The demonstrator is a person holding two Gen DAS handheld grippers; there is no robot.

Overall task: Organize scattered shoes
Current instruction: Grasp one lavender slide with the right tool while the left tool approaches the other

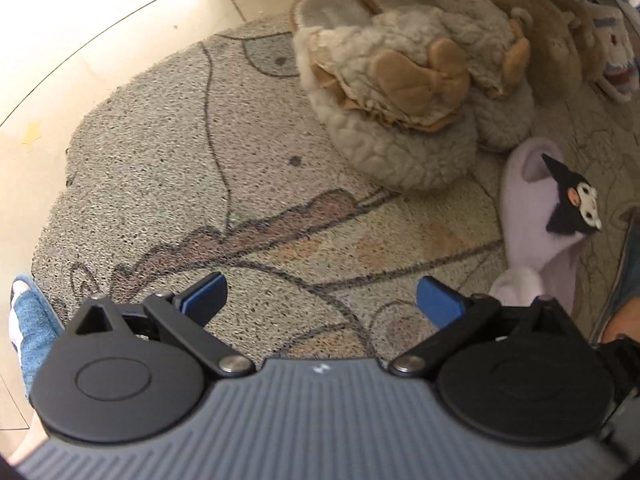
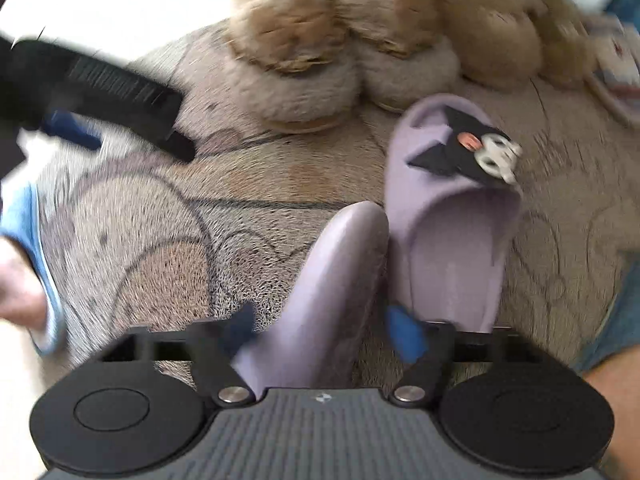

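Clamping its blue pads on the edge of a plain lilac rubber slipper [image 2: 336, 288] tipped on its side, the right hand-held gripper [image 2: 320, 332] points down at the patterned beige floor mat [image 2: 160, 216]. Touching that slipper on the right lies its mate, a lilac slipper with a black cartoon charm [image 2: 452, 208]. Farther off, two fluffy cream slippers with tan bows [image 1: 400, 92] sit side by side. The left hand-held gripper [image 1: 318, 304] hangs over bare mat, jaws spread wide and empty.
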